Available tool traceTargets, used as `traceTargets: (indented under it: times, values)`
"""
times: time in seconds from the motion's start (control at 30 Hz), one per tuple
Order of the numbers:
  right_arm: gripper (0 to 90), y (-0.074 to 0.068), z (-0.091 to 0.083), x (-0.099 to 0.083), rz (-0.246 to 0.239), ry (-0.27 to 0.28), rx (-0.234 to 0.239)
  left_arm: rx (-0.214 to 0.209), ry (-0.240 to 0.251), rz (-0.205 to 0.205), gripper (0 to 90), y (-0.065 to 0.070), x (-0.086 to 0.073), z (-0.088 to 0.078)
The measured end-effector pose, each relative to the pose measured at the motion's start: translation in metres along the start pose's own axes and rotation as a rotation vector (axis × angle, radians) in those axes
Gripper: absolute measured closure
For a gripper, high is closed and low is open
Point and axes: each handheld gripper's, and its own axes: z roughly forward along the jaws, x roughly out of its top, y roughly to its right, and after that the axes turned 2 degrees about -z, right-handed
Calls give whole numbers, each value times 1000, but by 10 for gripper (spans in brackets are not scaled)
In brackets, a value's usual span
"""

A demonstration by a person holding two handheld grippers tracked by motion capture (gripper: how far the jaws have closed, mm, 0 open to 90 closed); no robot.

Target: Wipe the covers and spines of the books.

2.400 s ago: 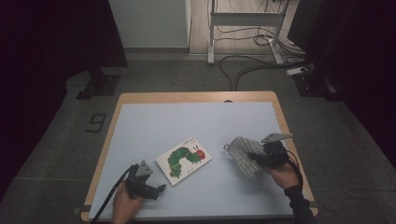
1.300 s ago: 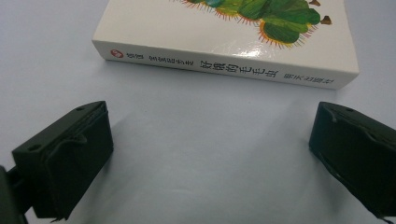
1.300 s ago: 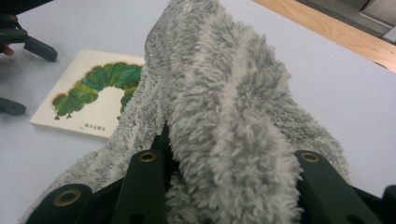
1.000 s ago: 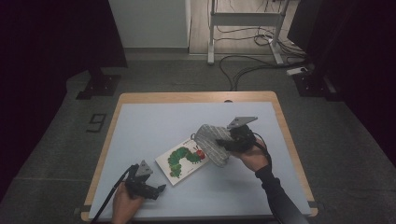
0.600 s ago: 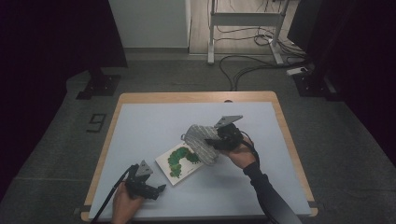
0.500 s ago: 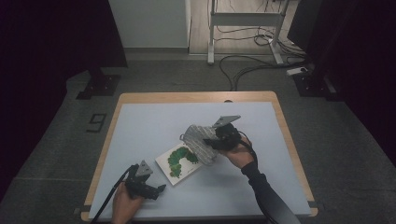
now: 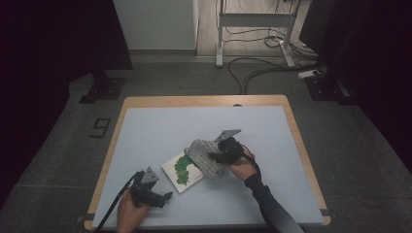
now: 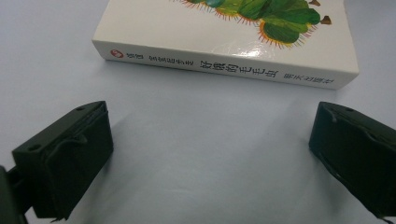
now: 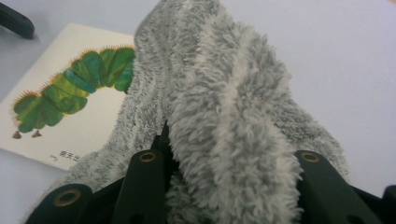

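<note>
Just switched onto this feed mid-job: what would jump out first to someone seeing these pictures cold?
First the fluffy grey striped cloth, bunched in the shut jaws of the right gripper and hanging over the right end of the picture book near the table's middle. Next the book's bright green caterpillar cover. The left gripper sits near the table's front edge, jaws wide open, facing the book's spine.

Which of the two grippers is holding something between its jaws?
The right gripper: its jaws are shut on the grey fluffy cloth, held over the caterpillar book. The left gripper stands open before the book's spine, with nothing between its jaws.
</note>
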Motion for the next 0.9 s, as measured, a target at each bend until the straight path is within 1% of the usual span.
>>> traceTargets:
  times: [0.23, 0.47, 0.7, 0.9]
  values:
    - [612, -2, 13, -11, -2, -17, 9, 1, 0, 0, 0, 0, 0, 0]
    - [612, -4, 16, -14, -5, -24, 16, 0, 0, 0, 0, 0, 0, 0]
    - [615, -17, 21, -10, -21, -31, 44, 0, 0, 0, 0, 0, 0, 0]
    - [616, -30, 25, -6, -39, -30, 82, 0, 0, 0, 0, 0, 0, 0]
